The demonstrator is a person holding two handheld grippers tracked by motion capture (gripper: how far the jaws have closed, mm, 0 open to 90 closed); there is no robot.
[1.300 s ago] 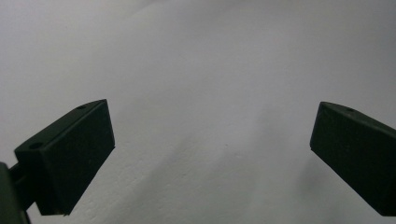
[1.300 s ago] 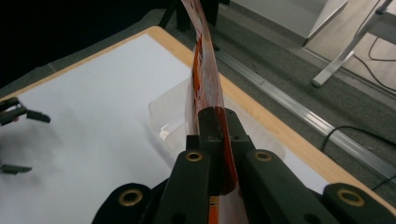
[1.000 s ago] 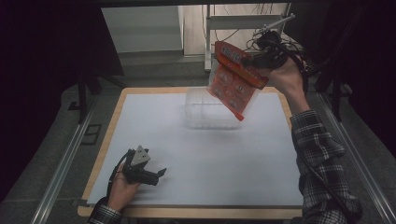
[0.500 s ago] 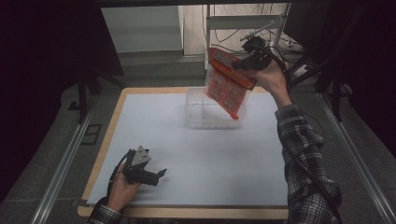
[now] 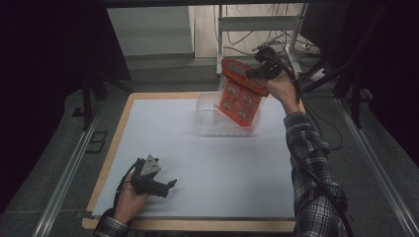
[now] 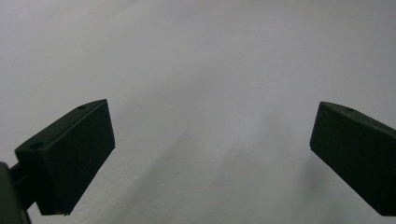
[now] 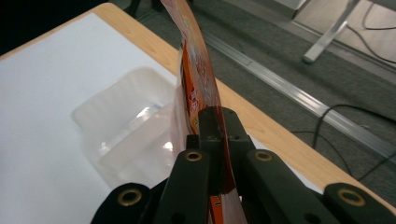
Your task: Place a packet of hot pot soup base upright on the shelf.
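white surface [image 5: 197,148] is carrying a clear tub [image 5: 225,116] — right claw [image 5: 257,74] is clamping the packet [image 5: 240,94], left claw [image 5: 168,185] gaping; tilted packet risks catching the rim.

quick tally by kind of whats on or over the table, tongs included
orange packet: 1
clear plastic tub: 1
tongs: 2, the left tongs and the right tongs
total: 4
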